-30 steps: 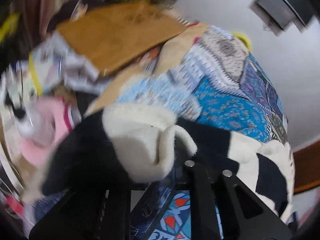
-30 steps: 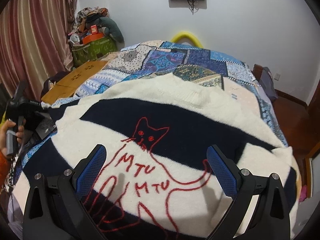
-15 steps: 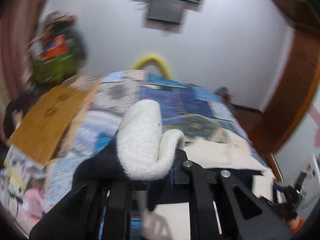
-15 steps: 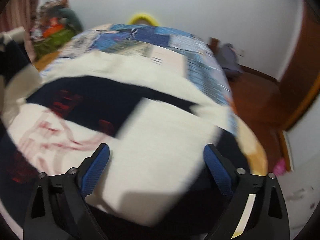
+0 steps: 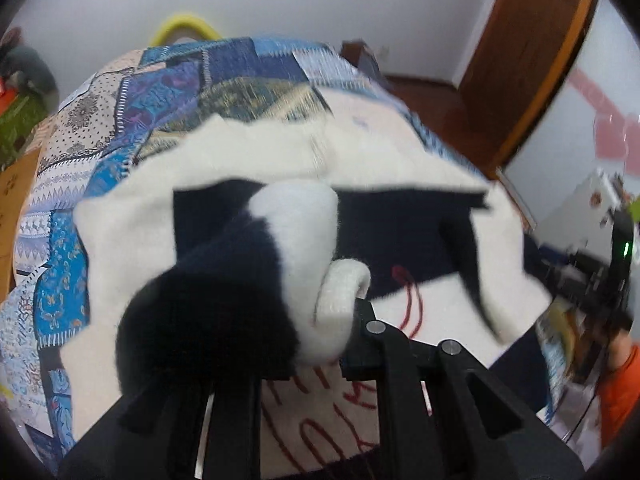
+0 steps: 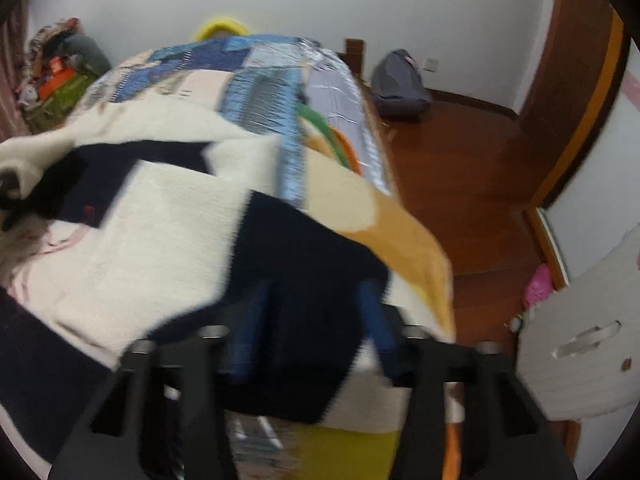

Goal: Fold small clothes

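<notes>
Right now the left gripper (image 5: pixel 320 344) has its jaws squeezed together on a sleeve (image 5: pixel 248 276) of the striped sweater (image 5: pixel 400 236). The sleeve is fluffy, white and dark blue, and it bunches up over the fingers like a big soft ball. The rest of the sweater lies spread on the patchwork quilt (image 5: pixel 120 120) of the bed, with red cat lines on its front. In the left view, the sleeve's long line runs from the jaws forward and a little right, over the sweater's middle.

The right gripper (image 6: pixel 308 332) is at the other side of the sweater (image 6: pixel 160 232), near the bed's edge by the wooden floor (image 6: pixel 460 168). Its blue pads (image 6: pixel 244 336) sit on each side of a dark blue flap of the sweater. The picture is blurry, so I cannot tell if these jaws are biting the cloth or only standing around it.

I think the step in hand is folding the sleeves in. The left gripper is nearer to its sleeve, since it already holds it. The body of the sweater lies ahead of and below those jaws. So the sleeve likely needs to be laid flat across the middle, straight and not twisted. It could slip or land in a lump.
</notes>
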### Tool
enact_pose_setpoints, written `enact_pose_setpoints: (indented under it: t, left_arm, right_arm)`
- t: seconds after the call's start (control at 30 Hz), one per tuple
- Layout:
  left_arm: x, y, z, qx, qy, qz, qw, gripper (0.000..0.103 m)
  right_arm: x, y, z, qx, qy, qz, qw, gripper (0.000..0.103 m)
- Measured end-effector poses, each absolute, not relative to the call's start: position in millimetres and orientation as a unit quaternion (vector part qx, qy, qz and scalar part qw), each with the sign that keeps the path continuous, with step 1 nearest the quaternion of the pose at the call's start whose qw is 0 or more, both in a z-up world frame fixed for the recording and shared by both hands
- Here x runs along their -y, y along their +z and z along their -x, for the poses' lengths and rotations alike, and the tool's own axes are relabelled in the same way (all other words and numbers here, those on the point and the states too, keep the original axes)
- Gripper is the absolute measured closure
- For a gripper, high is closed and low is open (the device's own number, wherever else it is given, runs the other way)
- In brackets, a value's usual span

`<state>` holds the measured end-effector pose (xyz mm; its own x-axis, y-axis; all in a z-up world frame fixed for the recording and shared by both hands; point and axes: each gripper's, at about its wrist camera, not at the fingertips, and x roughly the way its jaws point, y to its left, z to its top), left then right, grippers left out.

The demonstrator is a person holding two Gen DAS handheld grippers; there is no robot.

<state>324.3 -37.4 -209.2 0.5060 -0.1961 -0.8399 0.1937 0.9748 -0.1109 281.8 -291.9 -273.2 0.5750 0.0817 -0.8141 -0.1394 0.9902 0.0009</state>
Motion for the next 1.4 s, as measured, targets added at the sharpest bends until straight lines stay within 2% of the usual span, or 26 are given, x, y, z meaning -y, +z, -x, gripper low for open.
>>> enact_pose_setpoints:
  t: [0.03,0.13,0.27,0.3,0.33,0.4,0.57,0.73,0.97,1.0,1.03,1.13,1.4]
  left_arm:
    - [41,-211,-316,-0.483,-0.113,-0.007,0.869,0.09]
    - [42,-207,-305,-0.488,-0.124,-0.013,0.864,0.084]
    - [19,-189,-288,-0.481,-0.141,0.028,0.865,0.043]
    - [14,-185,-284,-0.476,-0.139,0.036,0.868,0.041]
    - [5,-180,-277,-0.473,-0.137,0.048,0.869,0.041]
    - [-10,-172,-269,-0.469,-0.135,0.066,0.87,0.041]
    - [-60,-149,-251,-0.43,-0.077,0.07,0.897,0.039]
    - [-120,-154,-261,-0.433,0.0,0.073,0.899,0.038]
    - [-161,-197,-298,-0.483,0.01,0.111,0.868,0.038]
    - [-159,-202,-304,-0.488,0.008,0.106,0.866,0.038]
    - [-157,-206,-310,-0.491,0.008,0.101,0.865,0.038]
    - [-152,-214,-323,-0.498,0.007,0.099,0.862,0.038]
    - [-153,-214,-320,-0.493,-0.008,0.099,0.864,0.038]
  right_arm:
    - [300,-278,-285,-0.468,0.053,0.033,0.882,0.094]
    - [323,-293,-290,-0.499,0.021,0.034,0.865,0.095]
    - [332,-265,-275,-0.474,0.029,-0.013,0.88,0.092]
    - [325,-254,-273,-0.465,0.038,-0.015,0.884,0.084]
    - [316,-244,-270,-0.455,0.051,-0.015,0.889,0.069]
    - [292,-226,-266,-0.434,0.085,-0.011,0.897,0.05]
    - [211,-201,-257,-0.396,0.174,0.046,0.901,0.039]
    - [147,-210,-267,-0.392,0.234,0.077,0.887,0.027]
    - [116,-274,-293,-0.405,0.112,0.229,0.878,0.03]
    - [125,-278,-296,-0.403,0.099,0.232,0.879,0.036]
    - [136,-280,-298,-0.406,0.094,0.224,0.881,0.053]
    - [180,-273,-300,-0.423,0.096,0.176,0.884,0.07]
    - [283,-233,-297,-0.42,-0.009,0.141,0.897,0.071]
